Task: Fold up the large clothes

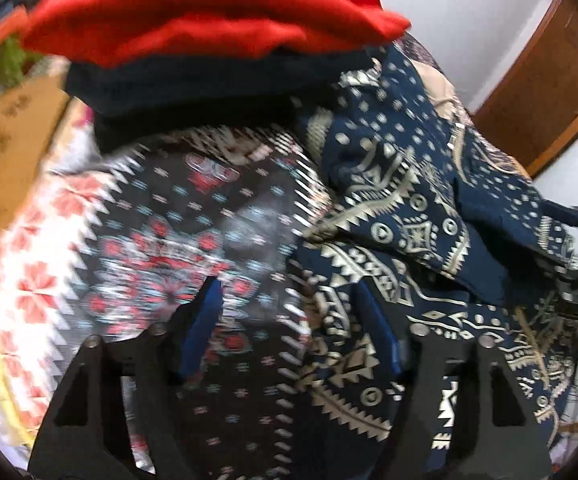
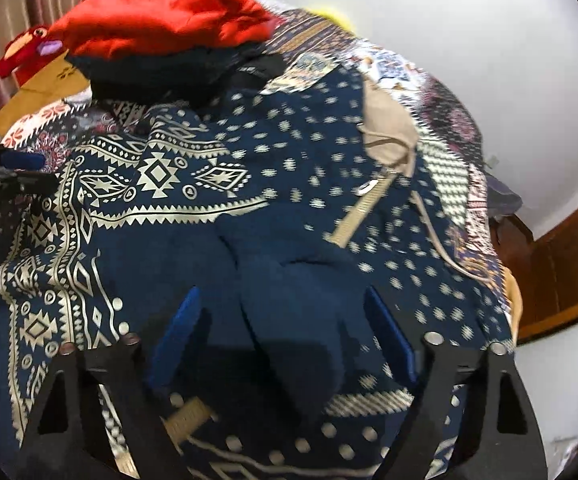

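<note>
The navy blue cotton garment with cream geometric print is lying under both tools, the right tool and left tool hovering spread apart, gripping nothing, near the folded red cloth.

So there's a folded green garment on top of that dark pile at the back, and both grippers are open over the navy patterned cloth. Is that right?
Not quite: the folded garment on top of the dark pile is red, not green, as the right wrist view shows plainly. The rest holds: the left gripper and the right gripper are both open over the navy patterned cloth.
</note>
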Demonstrator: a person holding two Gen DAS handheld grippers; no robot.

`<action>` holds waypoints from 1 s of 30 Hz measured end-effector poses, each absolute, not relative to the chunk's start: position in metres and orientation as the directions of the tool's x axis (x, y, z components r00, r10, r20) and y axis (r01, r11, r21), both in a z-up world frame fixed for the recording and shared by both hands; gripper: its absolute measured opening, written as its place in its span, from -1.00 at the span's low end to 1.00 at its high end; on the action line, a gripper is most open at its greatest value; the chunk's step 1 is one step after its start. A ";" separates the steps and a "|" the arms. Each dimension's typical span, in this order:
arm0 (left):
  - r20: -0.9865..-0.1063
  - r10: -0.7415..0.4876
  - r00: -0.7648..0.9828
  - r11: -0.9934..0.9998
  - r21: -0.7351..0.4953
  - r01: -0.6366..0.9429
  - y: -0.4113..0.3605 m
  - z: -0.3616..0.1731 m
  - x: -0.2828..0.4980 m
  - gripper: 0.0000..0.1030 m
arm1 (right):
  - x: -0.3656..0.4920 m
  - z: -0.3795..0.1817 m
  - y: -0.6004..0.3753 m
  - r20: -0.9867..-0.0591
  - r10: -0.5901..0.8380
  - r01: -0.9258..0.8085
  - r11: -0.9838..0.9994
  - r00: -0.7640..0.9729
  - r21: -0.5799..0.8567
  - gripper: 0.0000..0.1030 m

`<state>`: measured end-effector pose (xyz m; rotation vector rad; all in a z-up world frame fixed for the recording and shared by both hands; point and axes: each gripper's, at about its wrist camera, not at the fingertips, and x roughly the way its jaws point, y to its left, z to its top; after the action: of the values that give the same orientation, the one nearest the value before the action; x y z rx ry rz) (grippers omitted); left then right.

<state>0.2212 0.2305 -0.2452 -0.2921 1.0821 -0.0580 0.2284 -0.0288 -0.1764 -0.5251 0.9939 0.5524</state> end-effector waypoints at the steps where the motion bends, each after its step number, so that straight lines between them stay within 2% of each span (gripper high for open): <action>1: -0.858 -0.207 0.471 0.957 -0.278 -0.085 0.227 -0.248 0.225 0.26 | 0.231 -0.178 -0.026 -0.885 0.189 -0.652 0.742 0.425 -0.155 0.35; 5: -0.840 -0.247 0.483 0.950 -0.308 -0.049 0.211 -0.254 0.239 0.03 | 0.247 -0.196 -0.015 -0.906 0.147 -0.661 0.731 0.397 -0.171 0.10; 6: -0.838 -0.250 0.486 0.949 -0.311 -0.047 0.207 -0.256 0.243 -0.11 | 0.248 -0.198 -0.012 -0.909 0.139 -0.661 0.729 0.394 -0.175 0.06; 7: -0.836 -0.252 0.487 0.949 -0.312 -0.044 0.205 -0.258 0.246 -0.22 | 0.252 -0.203 -0.010 -0.913 0.129 -0.662 0.728 0.387 -0.177 -0.08; 9: -0.840 -0.241 0.486 0.954 -0.297 -0.039 0.197 -0.261 0.252 -0.63 | 0.257 -0.210 -0.007 -0.923 0.114 -0.663 0.728 0.367 -0.174 -0.31; 10: -0.837 -0.241 0.491 0.955 -0.294 -0.033 0.194 -0.260 0.254 -0.76 | 0.260 -0.216 -0.005 -0.933 0.116 -0.669 0.727 0.340 -0.154 -0.50; 11: -0.833 -0.239 0.498 0.956 -0.291 -0.027 0.190 -0.259 0.255 -0.87 | 0.261 -0.219 -0.005 -0.938 0.117 -0.672 0.727 0.325 -0.142 -0.58; 14: -0.830 -0.151 0.537 0.978 -0.205 -0.043 0.184 -0.251 0.250 -0.90 | 0.261 -0.223 -0.006 -0.933 0.114 -0.660 0.736 0.341 -0.152 -0.70; 17: -0.809 -0.117 0.576 0.978 -0.194 -0.073 0.190 -0.237 0.240 -0.90 | 0.259 -0.210 -0.015 -0.911 0.142 -0.631 0.761 0.386 -0.149 -0.79; 22: -0.789 -0.047 0.612 0.984 -0.143 -0.108 0.191 -0.221 0.225 -0.90 | 0.268 -0.156 -0.056 -0.830 0.221 -0.506 0.858 0.512 -0.084 -0.81; 26: -0.808 -0.036 0.588 0.981 -0.141 -0.133 0.194 -0.229 0.219 -0.89 | 0.277 -0.118 -0.094 -0.768 0.247 -0.418 0.908 0.591 -0.031 -0.81; 30: -0.831 -0.019 0.557 0.978 -0.129 -0.161 0.198 -0.240 0.218 -0.88 | 0.285 -0.104 -0.128 -0.740 0.234 -0.352 0.936 0.631 -0.004 -0.81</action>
<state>0.2177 0.1977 -0.2399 -0.1992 0.9787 0.0845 0.2851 -0.1279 -0.1044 -0.1534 0.8227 0.3369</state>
